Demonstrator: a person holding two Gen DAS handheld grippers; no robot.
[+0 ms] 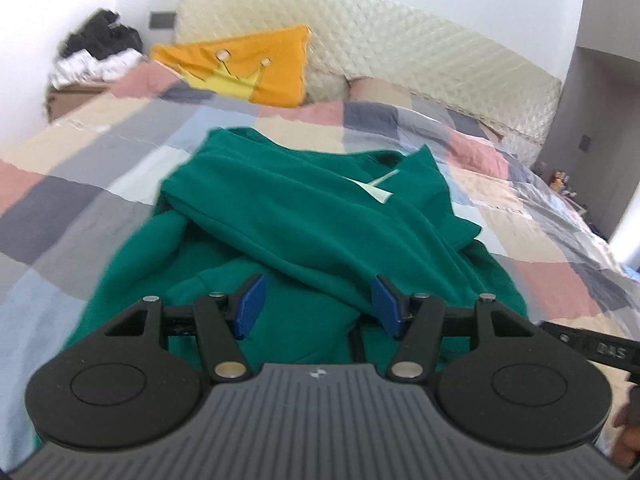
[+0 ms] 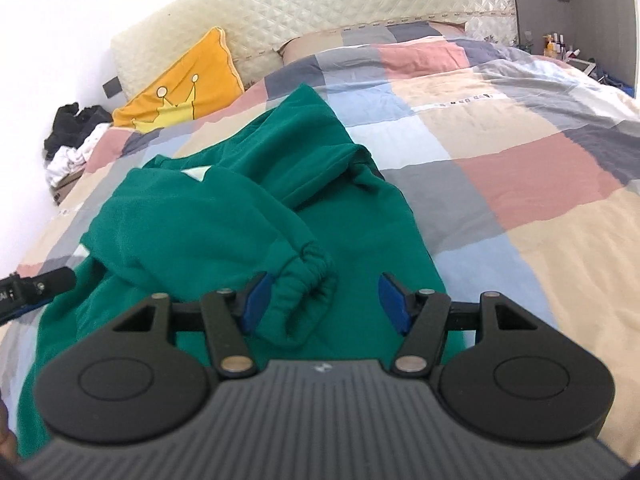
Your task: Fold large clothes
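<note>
Bedroom w/ a patchwork checked duvet [image 2: 520,184] across the bed, cream quilted headboard [image 1: 400,48] behind, orange crown cushion [image 2: 180,88] leaning on it, and a heap of dark and white clothes [image 1: 96,56] off in the corner.

Green sweatshirt [image 1: 280,220] lies mid-bed, both sleeves already crossed over the chest, white neck label [image 1: 376,190] showing near the far end. One elastic cuff [image 2: 308,280] sits bunched just ahead of the right gripper [image 2: 324,304].

Left gripper [image 1: 318,304] hangs over the near part of the garment, jaws roughly half open, nothing between the blue pads [image 1: 252,304]. Right gripper is the same: jaws parted about halfway, and the cuff looks to lie under the gap rather than pinched in it. No grip either side.

Next up, I reckon, is the hem fold, bottom edge up toward the collar. To do it well, go low at the two near corners and pinch both fabric layers. Lift evenly w/ both hands so the crossed sleeves don't slide out. Lay the hem square to the shoulders. That loose cuff prob. wants tucking flat first, or it'll lump the fold.
</note>
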